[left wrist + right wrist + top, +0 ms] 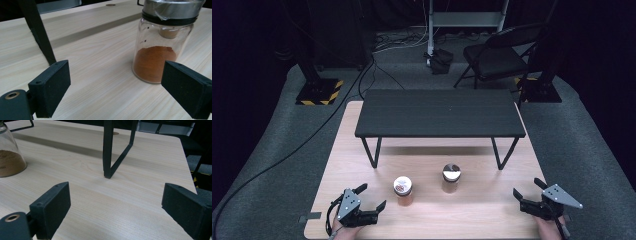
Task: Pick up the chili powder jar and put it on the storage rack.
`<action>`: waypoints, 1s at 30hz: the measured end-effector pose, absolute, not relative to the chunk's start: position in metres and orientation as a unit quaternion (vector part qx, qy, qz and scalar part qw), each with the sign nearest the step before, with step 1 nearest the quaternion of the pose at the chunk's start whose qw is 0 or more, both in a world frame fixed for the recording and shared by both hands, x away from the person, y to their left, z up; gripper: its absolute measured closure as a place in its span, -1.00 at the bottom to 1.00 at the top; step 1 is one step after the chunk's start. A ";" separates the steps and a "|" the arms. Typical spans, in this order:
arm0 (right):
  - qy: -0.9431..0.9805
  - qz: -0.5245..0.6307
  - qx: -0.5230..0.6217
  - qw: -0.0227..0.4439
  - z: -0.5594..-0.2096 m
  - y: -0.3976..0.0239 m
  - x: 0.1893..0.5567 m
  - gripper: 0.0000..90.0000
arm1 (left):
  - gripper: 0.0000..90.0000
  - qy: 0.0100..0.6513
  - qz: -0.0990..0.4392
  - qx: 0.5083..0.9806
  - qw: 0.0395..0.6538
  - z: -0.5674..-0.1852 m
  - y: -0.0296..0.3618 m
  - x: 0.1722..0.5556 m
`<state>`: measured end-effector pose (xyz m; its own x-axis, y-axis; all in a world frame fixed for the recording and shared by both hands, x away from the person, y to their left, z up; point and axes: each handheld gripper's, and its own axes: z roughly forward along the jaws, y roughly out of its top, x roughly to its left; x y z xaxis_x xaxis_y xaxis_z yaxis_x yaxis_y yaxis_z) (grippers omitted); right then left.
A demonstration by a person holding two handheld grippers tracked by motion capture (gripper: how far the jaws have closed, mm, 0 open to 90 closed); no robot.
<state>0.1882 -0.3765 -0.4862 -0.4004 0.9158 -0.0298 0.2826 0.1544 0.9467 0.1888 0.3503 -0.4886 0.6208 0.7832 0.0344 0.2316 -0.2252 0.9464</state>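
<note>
Left gripper [373, 197]: jaws spread, just left of glass jar of orange powder [403, 190].
Right gripper [526, 191]: jaws spread, well right of that jar.

I'm looking at my left gripper [372, 196]: matte black, with blocky rectangular pads [51, 87], each showing a small round hole, and a brass-ringed hole at the base. A grey three-cornered plate is riding on top, cable looping beside. My right gripper [526, 190] is wearing the same plate.

clear glass jar [160, 50], metal lid [172, 10]
</note>
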 end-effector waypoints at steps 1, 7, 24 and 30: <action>0.685 0.481 0.437 0.329 -0.486 -0.376 0.188 -0.83 | -0.81 0.343 0.265 0.736 0.520 -0.489 0.350 0.189; 0.685 0.481 0.437 0.329 -0.486 -0.376 0.188 -0.83 | -0.83 0.334 0.261 0.738 0.525 -0.488 0.347 0.190; 0.686 0.481 0.437 0.328 -0.486 -0.376 0.189 -0.83 | -0.86 0.314 0.248 0.752 0.524 -0.484 0.328 0.196; 0.685 0.482 0.437 0.327 -0.486 -0.376 0.189 -0.83 | -0.87 0.313 0.245 0.755 0.522 -0.483 0.321 0.199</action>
<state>0.1889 -0.3759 -0.4860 -0.4034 0.9146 -0.0278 0.2841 0.1540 0.9463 0.1990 0.3206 -0.4833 0.6848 0.7275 0.0428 0.2159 -0.2587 0.9415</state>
